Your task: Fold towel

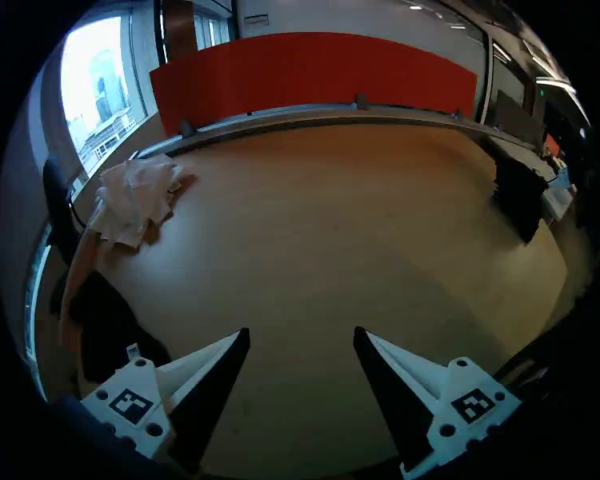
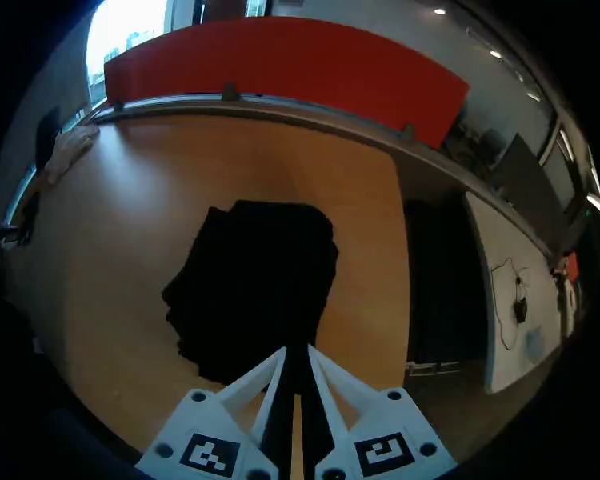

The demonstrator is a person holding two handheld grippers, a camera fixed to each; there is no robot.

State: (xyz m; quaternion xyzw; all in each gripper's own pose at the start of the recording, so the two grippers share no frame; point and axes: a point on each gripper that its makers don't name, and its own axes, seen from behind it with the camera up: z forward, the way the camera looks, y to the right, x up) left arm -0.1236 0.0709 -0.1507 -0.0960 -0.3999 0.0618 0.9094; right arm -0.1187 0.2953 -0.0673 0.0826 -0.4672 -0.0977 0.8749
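— Where's the towel?
— The black towel (image 2: 252, 280) lies on the surface (image 2: 140, 240), at twelve o'clock from the right hand-held gripper (image 2: 298, 350). That one's fingers are together at the towel's edge.
— And the left?
— On the left hand-held gripper (image 1: 301, 331) the fingers are apart. There's a white cloth (image 1: 136, 200) at ten o'clock.

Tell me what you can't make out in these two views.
Right gripper view: whether the shut right claw pinches the black towel; dark tips merge with dark cloth.
Left gripper view: dark stack at far right, too shadowed to identify.
Left gripper view: pale crumpled cloth, piece count unclear.
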